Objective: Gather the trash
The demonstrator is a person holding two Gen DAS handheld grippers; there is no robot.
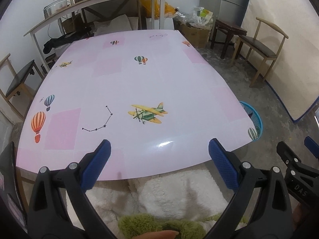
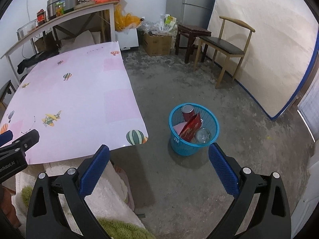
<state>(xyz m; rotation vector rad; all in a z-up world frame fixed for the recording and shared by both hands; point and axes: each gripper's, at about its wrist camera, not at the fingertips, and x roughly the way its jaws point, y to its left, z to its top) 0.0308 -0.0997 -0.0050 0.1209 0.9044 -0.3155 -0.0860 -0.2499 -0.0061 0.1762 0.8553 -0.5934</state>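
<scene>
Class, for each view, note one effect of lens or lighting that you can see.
Left wrist view: a white glare patch on the glossy pink balloon-print tablecloth, and its edges bow from fisheye distortion. Right wrist view: the blue plastic mesh waste basket casts a soft floor shadow.

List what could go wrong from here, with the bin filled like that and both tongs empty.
1. The blue basket looks crowded: the red packet stands on end above the rim, beside the red can and a clear jar. Another item dropped in could bounce out.
2. The basket is light-looking mesh on bare floor; a nudge from the right tongs might tip it.
3. The left tongs hover open at the table edge, close to the right tongs; they could collide.
</scene>
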